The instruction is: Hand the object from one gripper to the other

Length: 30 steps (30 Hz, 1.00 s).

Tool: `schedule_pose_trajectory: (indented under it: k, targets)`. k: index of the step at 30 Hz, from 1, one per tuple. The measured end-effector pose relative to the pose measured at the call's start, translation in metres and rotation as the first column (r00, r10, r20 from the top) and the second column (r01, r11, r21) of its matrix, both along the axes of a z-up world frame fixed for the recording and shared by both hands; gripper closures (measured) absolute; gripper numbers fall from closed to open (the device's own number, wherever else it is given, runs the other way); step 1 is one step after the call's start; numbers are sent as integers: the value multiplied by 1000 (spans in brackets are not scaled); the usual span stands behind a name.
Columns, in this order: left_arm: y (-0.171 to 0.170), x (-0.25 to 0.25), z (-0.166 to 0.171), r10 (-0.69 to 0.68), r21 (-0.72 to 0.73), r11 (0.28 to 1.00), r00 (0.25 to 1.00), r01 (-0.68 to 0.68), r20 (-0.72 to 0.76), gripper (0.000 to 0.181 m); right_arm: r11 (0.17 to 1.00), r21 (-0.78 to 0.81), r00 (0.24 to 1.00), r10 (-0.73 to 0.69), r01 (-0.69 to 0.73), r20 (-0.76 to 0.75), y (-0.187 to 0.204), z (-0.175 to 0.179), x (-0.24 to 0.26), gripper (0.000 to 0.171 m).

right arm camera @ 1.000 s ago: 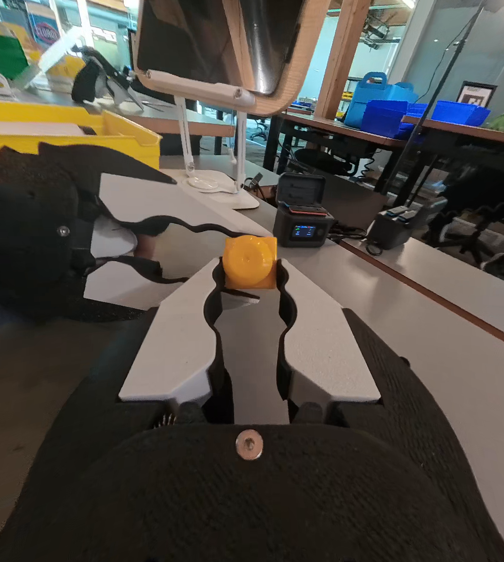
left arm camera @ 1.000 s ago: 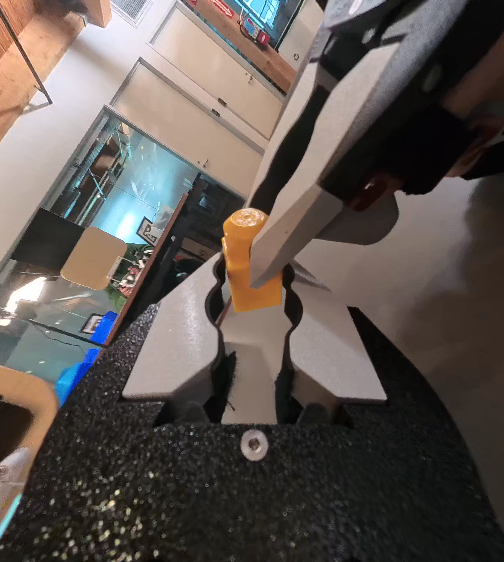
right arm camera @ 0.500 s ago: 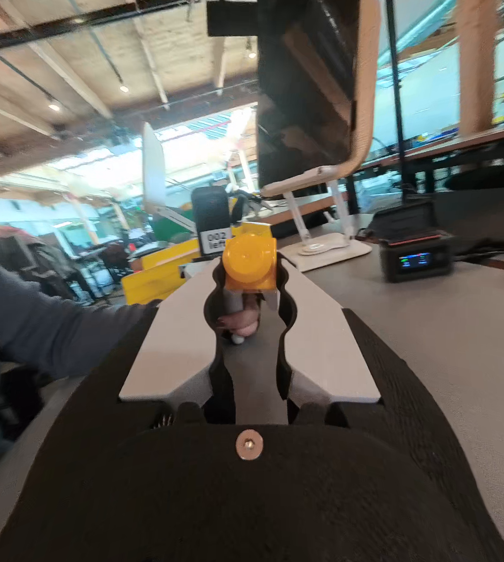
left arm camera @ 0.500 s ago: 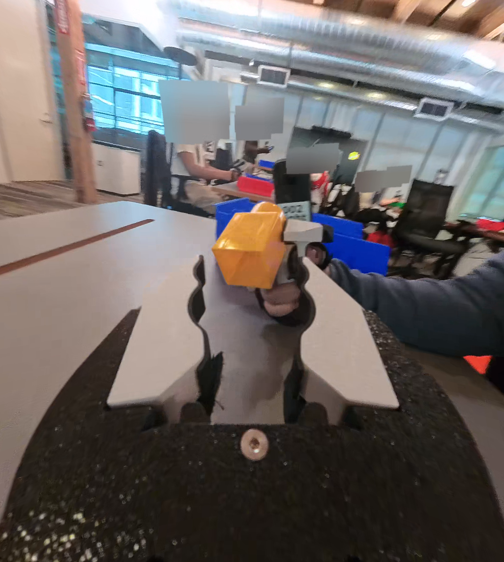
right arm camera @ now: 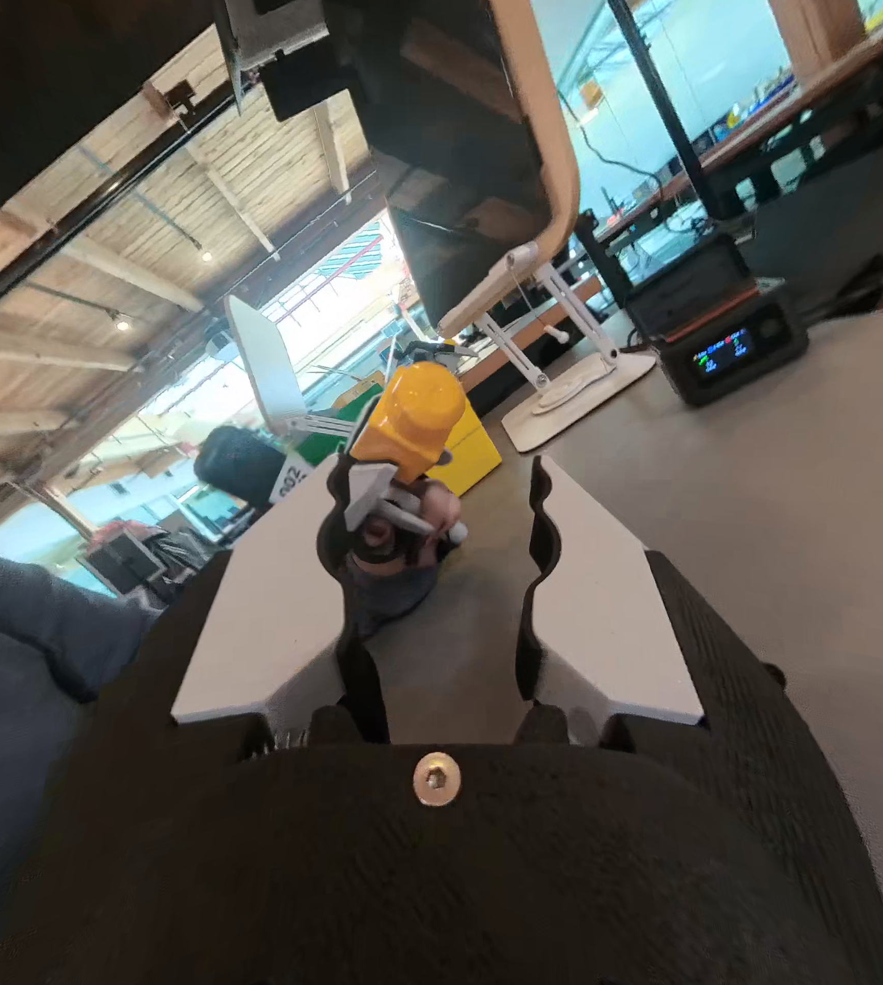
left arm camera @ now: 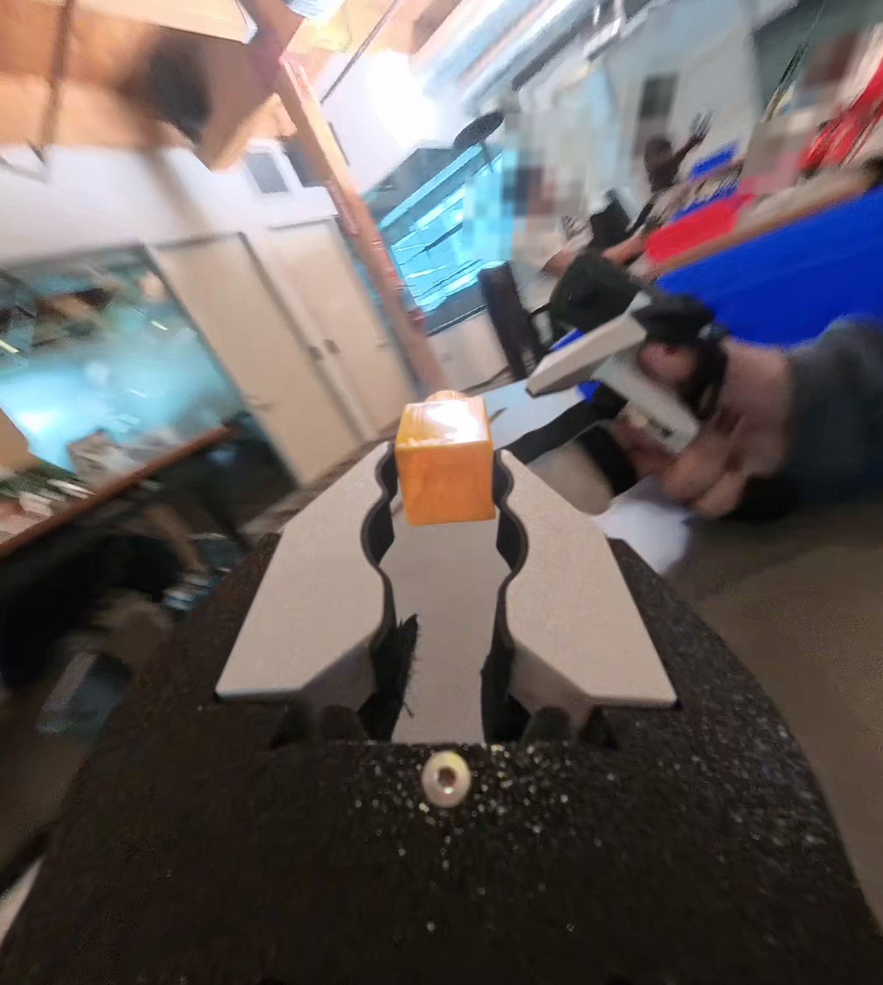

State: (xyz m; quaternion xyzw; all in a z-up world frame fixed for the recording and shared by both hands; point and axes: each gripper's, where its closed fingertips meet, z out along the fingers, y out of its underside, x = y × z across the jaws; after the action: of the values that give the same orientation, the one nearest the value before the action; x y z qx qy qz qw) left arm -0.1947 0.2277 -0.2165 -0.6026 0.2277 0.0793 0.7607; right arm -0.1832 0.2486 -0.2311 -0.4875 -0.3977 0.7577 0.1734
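An orange block with a round stud (left arm camera: pixel 444 474) sits between the fingertips of my left gripper (left arm camera: pixel 443 462), which is shut on it and holds it in the air. My right gripper (left arm camera: pixel 514 397) shows to the right of the block, held by a hand (left arm camera: pixel 721 426), its fingers apart and clear of the block. In the right wrist view my right gripper (right arm camera: pixel 436 466) is wide open and empty. The block (right arm camera: pixel 412 421) sits just beyond its left fingertip, pinched by the left gripper's grey fingers (right arm camera: pixel 370 490).
A grey table (right arm camera: pixel 748 533) lies below. On it stand a white stand base (right arm camera: pixel 577 394), a black device with a lit screen (right arm camera: pixel 716 352) and a yellow bin (right arm camera: pixel 466 453). Blue bins (left arm camera: pixel 801 277) lie behind the right gripper. The left wrist view is blurred.
The right gripper held the block before; now it has opened and drawn back. The left gripper has closed on the block and both views have swung round.
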Motion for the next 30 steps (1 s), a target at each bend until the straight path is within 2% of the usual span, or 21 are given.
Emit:
schedule_pose_trajectory:
  k: [2,4,6,8,11,13,15,17,19,21,23,24,26,28,30]
  targets:
    - [1,5,-3,108,58,994,970,-97,-219,148,998,-51,999,46,-45,17,-4,-1,0,104]
    - [2,19,-7,132,93,990,924,-105,-360,148,989,-106,994,106,-106,-6,-10,3,2,106]
    - [4,33,-12,120,95,992,896,-88,-428,148,972,-156,985,170,-173,-32,-16,7,6,115]
    - [5,37,-15,112,98,992,882,-76,-457,147,968,-150,980,199,-201,-30,-20,7,8,134]
    - [4,37,-16,49,47,998,935,-35,-350,146,980,-65,982,183,-186,-43,-21,7,11,138]
    - [3,34,-9,-2,14,1000,981,5,-194,115,990,5,987,144,-144,-70,-20,10,11,138]
    - [3,37,-7,-125,-59,990,992,125,13,98,990,73,986,125,-118,-111,-21,13,14,138]
    - [1,40,-11,-248,-118,954,948,275,198,105,984,156,979,113,-86,-170,-24,18,19,138]
    - [-4,45,-14,-366,-146,886,858,440,361,123,967,245,972,117,-65,-204,-29,18,22,138]
    - [-9,48,-11,-437,-126,827,768,548,469,134,950,306,966,136,-64,-221,-35,17,25,138]
    - [-14,52,-9,-490,-109,782,713,614,502,148,948,313,963,137,-59,-231,-37,18,25,138]
    - [-15,53,-9,-495,-105,774,701,624,513,148,949,307,962,144,-68,-233,-37,18,25,138]
    - [-13,52,-9,-479,-110,787,715,607,509,149,957,283,966,135,-69,-222,-35,18,24,137]
    - [-8,43,-6,-423,-86,860,797,503,431,150,975,217,978,93,-51,-188,-27,18,18,130]
    - [-3,27,-1,-290,-54,946,908,320,303,150,991,115,988,83,-69,-129,-19,15,13,115]
